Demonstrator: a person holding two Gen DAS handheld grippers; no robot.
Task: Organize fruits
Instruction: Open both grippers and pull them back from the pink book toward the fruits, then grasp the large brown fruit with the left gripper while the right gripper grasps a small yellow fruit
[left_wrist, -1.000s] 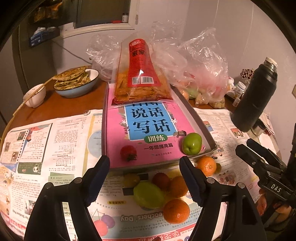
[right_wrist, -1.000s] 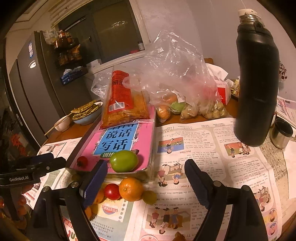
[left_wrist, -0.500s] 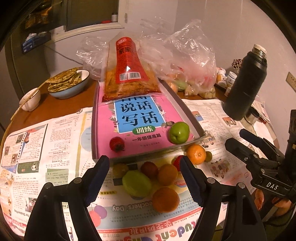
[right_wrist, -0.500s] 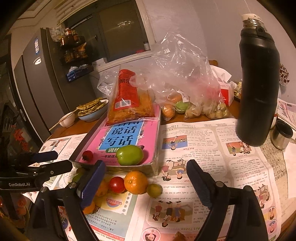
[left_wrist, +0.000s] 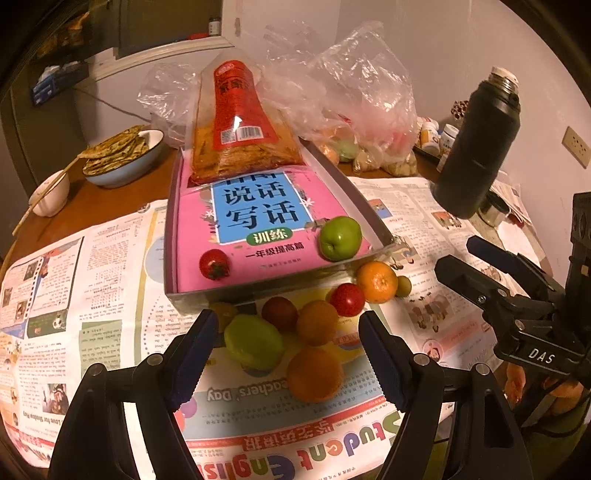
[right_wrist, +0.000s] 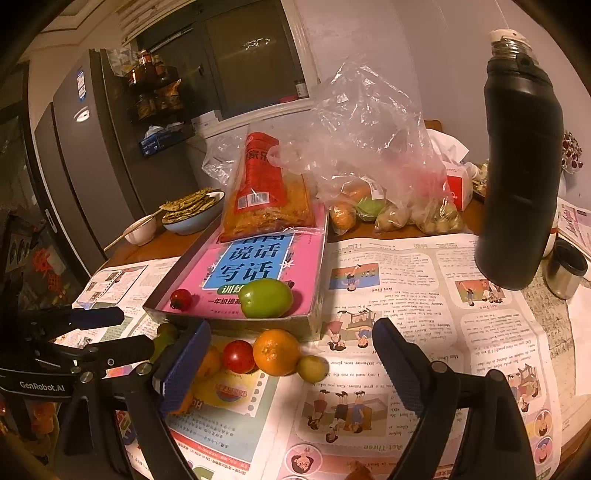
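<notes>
1. Here, the left gripper hangs with its jaws spread wide and nothing pinched; a green fruit and an orange lie on the newspaper between its fingers, untouched.
2. The right gripper is likewise released and empty; its jaws stand apart over a small row of fruit.
3. In the tray, on a pink book, sit two fruits: one green apple at the near right and one red tomato at the near left.
4. Outside the tray, on the newspaper just before its near edge, the left view shows eight loose fruits: three oranges, two red ones, one large green one, and two small yellowish-green ones.
5. One snack bag leans on the far end of the book.
6. One clear plastic bag behind the tray holds more produce; its count cannot be told.
7. One black flask stands at the right, with one metal cup beside it.
8. Two bowls stand at the far left: a blue one of flatbread and a small white one with chopsticks.
</notes>
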